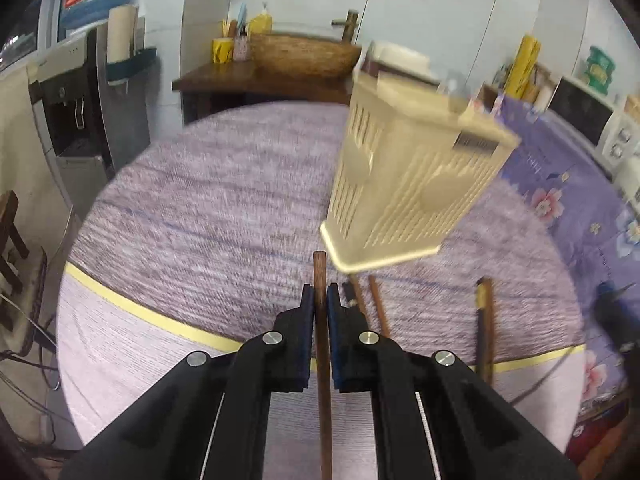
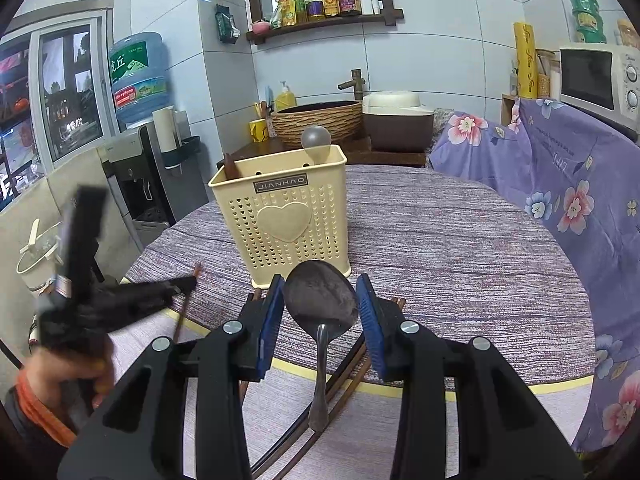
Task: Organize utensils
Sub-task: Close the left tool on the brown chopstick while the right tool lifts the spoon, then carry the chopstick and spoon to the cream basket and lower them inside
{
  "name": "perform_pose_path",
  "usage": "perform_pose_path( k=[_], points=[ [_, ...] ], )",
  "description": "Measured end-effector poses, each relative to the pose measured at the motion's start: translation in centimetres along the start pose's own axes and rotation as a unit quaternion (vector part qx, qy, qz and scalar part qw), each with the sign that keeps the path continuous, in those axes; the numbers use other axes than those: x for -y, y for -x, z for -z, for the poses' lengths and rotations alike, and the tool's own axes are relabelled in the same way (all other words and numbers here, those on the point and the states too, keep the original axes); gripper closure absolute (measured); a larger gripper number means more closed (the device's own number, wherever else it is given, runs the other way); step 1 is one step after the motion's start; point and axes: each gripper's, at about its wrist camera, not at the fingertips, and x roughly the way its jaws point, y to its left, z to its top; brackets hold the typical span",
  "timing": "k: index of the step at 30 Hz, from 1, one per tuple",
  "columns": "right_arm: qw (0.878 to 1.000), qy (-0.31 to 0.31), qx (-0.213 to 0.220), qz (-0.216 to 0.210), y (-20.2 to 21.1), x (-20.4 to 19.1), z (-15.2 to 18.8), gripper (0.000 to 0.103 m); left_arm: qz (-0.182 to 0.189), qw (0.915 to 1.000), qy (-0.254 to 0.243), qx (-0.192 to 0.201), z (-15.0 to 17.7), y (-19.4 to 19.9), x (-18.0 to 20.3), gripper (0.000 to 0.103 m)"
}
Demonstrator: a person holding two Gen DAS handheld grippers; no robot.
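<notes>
Far left of the right wrist view: hand (image 2: 68, 372) with an orange cuff, gripping the left gripper (image 2: 191, 282). Pressed shut on one brown chopstick (image 2: 182, 322), which slants down and to the left below the fingertips, clear of the table.

Left wrist view, same grip from behind: chopstick (image 1: 320, 280) pinched upright between the two blue pads (image 1: 307, 308), upper end showing just above them, lower length running down past the bottom edge. View blurred. Beyond the fingertips, slightly right: holder (image 1: 412, 176), cream, perforated. Below its base, on the mat (image 1: 200, 200): more chopsticks (image 1: 378, 308) lying loose, and further right one dark-handled utensil (image 1: 485, 320), kind not readable.

Centre of the right wrist view: holder (image 2: 282, 216) standing upright on the striped mat (image 2: 460, 248), heart emblem facing the camera. Inside it, a brown handle (image 2: 230, 168) at the left corner and a round grey utensil end (image 2: 316, 138) rising above the rear rim.

In front of the holder: right gripper (image 2: 322, 312), jaws spread partway. Between them, a metal spoon (image 2: 320, 300), bowl up toward the holder, handle running down toward the camera. Bowl nearly fills the gap; whether the pads (image 2: 270, 312) touch it cannot be told. Under the spoon and fingers: several dark and brown chopsticks (image 2: 348, 372) lying crossed on the table (image 2: 360, 432).

Right: floral purple cloth (image 2: 560, 184) draped beside the table.
</notes>
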Motion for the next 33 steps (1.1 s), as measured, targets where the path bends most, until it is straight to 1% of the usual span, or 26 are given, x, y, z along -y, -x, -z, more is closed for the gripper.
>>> perform_pose_path(
  k=[5,9,14,23,26,33],
  points=[
    [1.0,-0.003,0.006,-0.013,0.4,-0.1,-0.5,0.065,0.02,0.9969,-0.007,0.076,-2.7,6.2,0.1,0.095],
    [1.0,-0.004,0.015,-0.023,0.8,-0.3,-1.3,0.065,0.014,0.993,-0.019,0.116,-4.0,8.5,0.6,0.095],
    [0.999,-0.001,0.02,-0.027,0.7,-0.7,-1.8,0.065,0.015,0.9928,-0.016,0.118,-4.2,8.1,0.4,0.095],
    [0.999,-0.001,0.025,-0.038,0.5,-0.8,-2.4,0.065,0.036,0.99,-0.01,0.136,-4.5,9.6,-0.1,0.095],
    [0.999,-0.001,0.028,-0.04,0.5,-0.7,-2.9,0.065,0.036,0.9893,-0.01,0.141,-4.7,9.6,-0.1,0.095],
    [0.998,0.0,0.028,-0.051,0.3,-0.6,-4.0,0.065,0.056,0.9882,-0.013,0.142,-5.8,9.9,0.3,0.095]
  ],
)
